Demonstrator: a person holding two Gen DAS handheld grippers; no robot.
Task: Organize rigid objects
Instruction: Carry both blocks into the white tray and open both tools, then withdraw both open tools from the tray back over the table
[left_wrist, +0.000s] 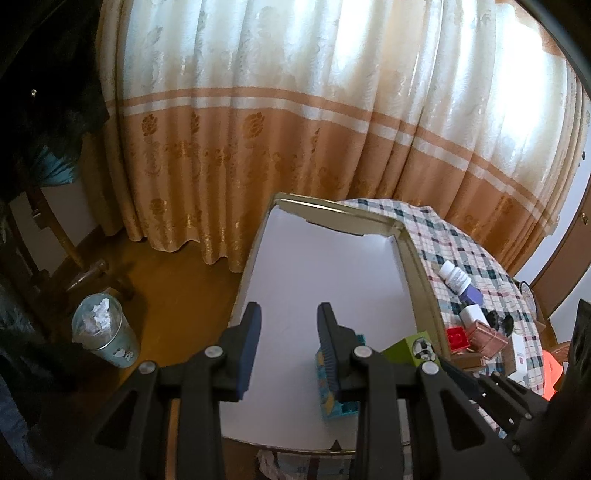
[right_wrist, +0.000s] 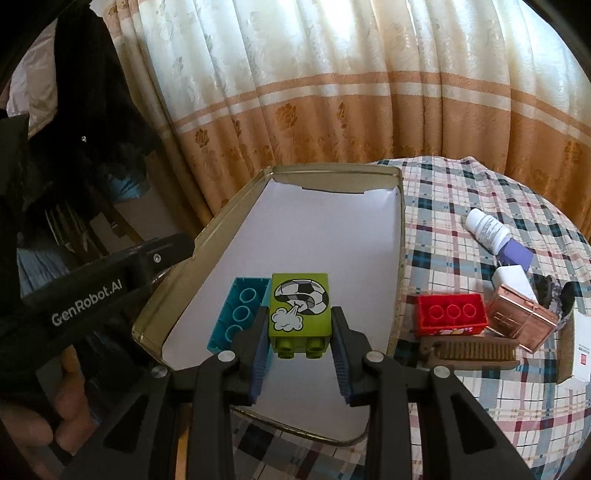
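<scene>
My right gripper (right_wrist: 300, 325) is shut on a green brick (right_wrist: 299, 306) with a football picture, studs toward me. It holds the brick low over the white lining of a metal tray (right_wrist: 397, 236). A blue brick (right_wrist: 240, 314) lies in the tray just left of it. In the left wrist view my left gripper (left_wrist: 289, 321) hangs over the tray (left_wrist: 421, 273) with a narrow gap and nothing between its fingers. The blue brick (left_wrist: 332, 410) shows behind its right finger, the green brick (left_wrist: 402, 347) further right.
On the plaid tablecloth (right_wrist: 461, 192) right of the tray lie a red brick (right_wrist: 450, 314), a white bottle (right_wrist: 484, 229), a purple box (right_wrist: 517, 254), a rose-gold case (right_wrist: 521, 321) and a brown brush (right_wrist: 472, 350). A bin (left_wrist: 105, 332) stands on the floor to the left.
</scene>
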